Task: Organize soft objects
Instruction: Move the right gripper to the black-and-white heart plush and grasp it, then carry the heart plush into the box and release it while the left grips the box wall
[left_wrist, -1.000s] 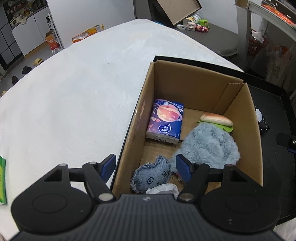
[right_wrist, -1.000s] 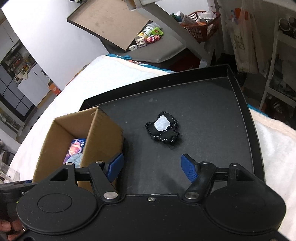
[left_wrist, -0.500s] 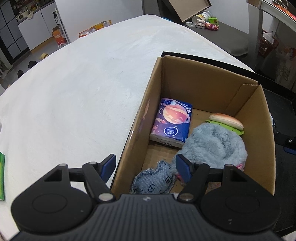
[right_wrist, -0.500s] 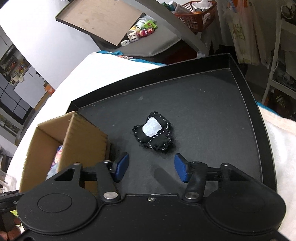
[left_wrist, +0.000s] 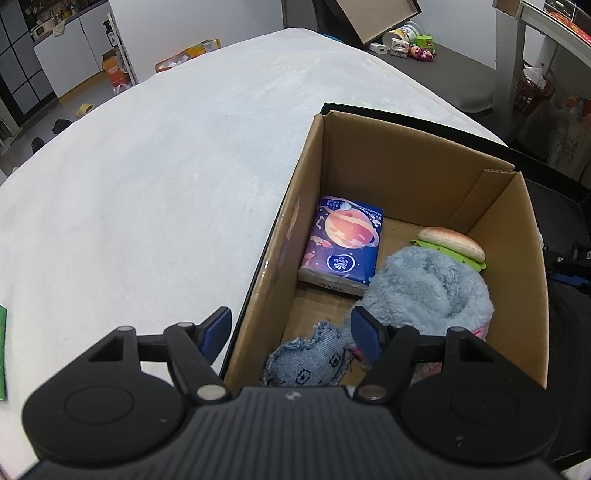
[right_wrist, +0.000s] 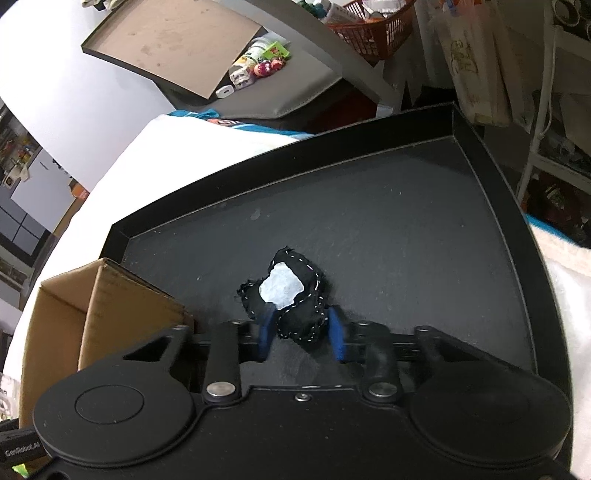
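Right tongs (right_wrist: 301, 334) are narrowed around the black pouch (right_wrist: 291, 295) at 12 o'clock; full contact I cannot confirm. Pouch looks light and limp, so I grip mid-body. Left tongs (left_wrist: 291, 330) are released.

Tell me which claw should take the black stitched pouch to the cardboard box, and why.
Right. The right claw already straddles the black stitched pouch on the black tray, fingers close on either side. The left claw hangs open and empty over the cardboard box edge, away from the pouch.
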